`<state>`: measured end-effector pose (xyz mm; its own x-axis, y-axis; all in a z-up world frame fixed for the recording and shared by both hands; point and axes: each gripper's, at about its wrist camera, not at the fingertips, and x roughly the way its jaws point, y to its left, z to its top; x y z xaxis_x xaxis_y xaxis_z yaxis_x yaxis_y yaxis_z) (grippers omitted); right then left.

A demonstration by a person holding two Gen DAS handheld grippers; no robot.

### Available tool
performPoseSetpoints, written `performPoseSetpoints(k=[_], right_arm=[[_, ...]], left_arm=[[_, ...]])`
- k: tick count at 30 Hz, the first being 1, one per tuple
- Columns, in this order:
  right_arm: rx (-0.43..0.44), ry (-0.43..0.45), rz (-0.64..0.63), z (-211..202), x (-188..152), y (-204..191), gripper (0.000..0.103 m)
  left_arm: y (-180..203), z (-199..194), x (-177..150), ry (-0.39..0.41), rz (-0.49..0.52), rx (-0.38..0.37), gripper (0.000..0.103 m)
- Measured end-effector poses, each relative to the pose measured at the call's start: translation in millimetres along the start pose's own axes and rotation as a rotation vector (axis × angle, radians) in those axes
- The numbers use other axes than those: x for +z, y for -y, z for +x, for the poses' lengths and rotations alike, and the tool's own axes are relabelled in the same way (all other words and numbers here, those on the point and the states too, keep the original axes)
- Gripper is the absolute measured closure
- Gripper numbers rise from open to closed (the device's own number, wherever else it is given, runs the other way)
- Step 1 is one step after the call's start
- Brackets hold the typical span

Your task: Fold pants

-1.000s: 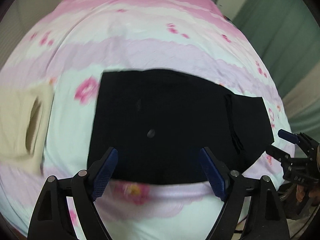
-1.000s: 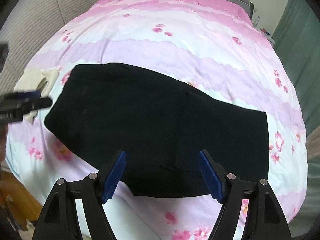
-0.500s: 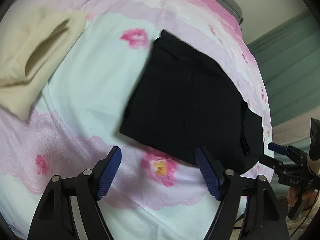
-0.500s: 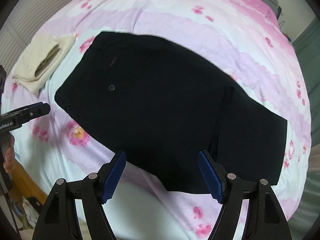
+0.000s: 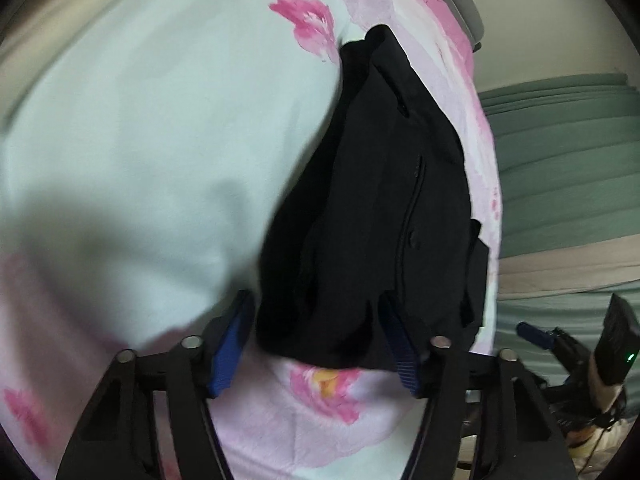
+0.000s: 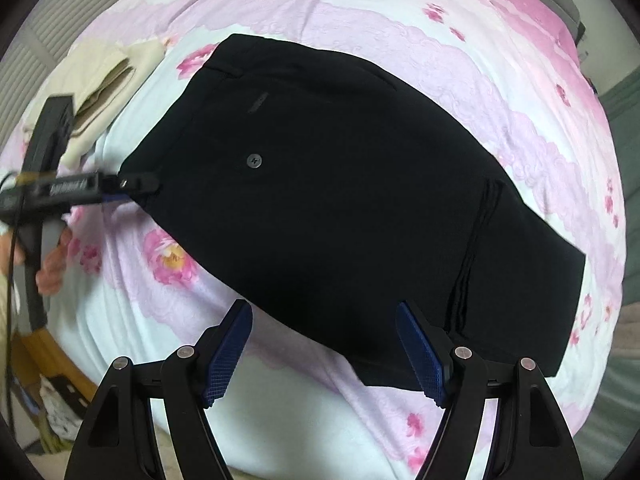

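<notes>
Black pants [image 6: 340,200] lay folded flat on a bed w/ a pink-and-white flowered cover [image 6: 360,20], waist end toward the left of the right wrist view, leg ends toward the right. A button [image 6: 254,160] showed on the upper layer.

Left gripper [image 5: 316,340] sat low at the waist corner of the pants. In its own view the corner was bunched up betw. its blue pads [image 5: 232,344], w/ a raised fold running away from it. Jaws had just been closing, cloth between them; pads didn't look fully pressed on it yet, though that view was blurred, so hard to be sure. From the right wrist view the same gripper [image 6: 140,186] came in from the left, tip touching the pants' edge, the person's hand [image 6: 52,268] on its grip below.

Right gripper [image 6: 324,344] hung above the near edge of the pants, approx. mid-length, pointing down. Jaws spread wide, nothing between the pads, no contact w/ cloth. It also showed at the lower right of the left wrist view [image 5: 536,332].

A cream garment [image 6: 100,76] lay folded on the cover, near the waist end but apart from the pants. Green curtain [image 5: 560,160] hung beyond the bed.
</notes>
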<state>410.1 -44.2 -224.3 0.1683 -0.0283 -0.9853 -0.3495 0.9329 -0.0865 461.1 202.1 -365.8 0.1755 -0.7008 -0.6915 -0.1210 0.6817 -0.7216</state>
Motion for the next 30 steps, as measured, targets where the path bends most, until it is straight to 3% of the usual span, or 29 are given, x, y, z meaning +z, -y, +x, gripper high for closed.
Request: performPoseSetpoints(k=[2,8,12,16,20,24,27,30], right_arm=[[-0.014,-0.002,-0.013,0.5,0.7,-2.2,0.028],[0.017,-0.019,0.019,6.9,5.1,2.7,0.028],[0.027,-0.020,0.060,9.2,7.2,11.0,0.028],[0.023,-0.018,0.104,9.1,6.9,21.9,0.028],[0.017,0.011,0.152,2.5,1.6,39.2,0.028],[0.046,0.038,0.272,-5.0,-10.5,73.4,0.028],[0.054,0.070,0.373,-13.1,-26.5,106.1,0.028],[0.062,0.113,0.472,-25.6,-47.9,139.9,0.028]], left_arm=[[2.8,4.1,5.5,-0.022,0.004,-0.023,0.056],[20.4,6.1,15.8,-0.033,0.023,-0.116,0.056],[11.3,26.6,24.1,-0.045,-0.054,-0.078,0.058],[15.1,28.8,22.9,-0.007,-0.125,0.000,0.071],[53.0,3.4,14.6,0.066,-0.023,0.117,0.081],[126.9,-17.6,5.7,0.141,0.151,0.308,0.082],[181.3,-28.1,-1.9,0.187,0.273,0.356,0.082],[231.5,-34.2,-8.9,0.219,0.356,0.335,0.082]])
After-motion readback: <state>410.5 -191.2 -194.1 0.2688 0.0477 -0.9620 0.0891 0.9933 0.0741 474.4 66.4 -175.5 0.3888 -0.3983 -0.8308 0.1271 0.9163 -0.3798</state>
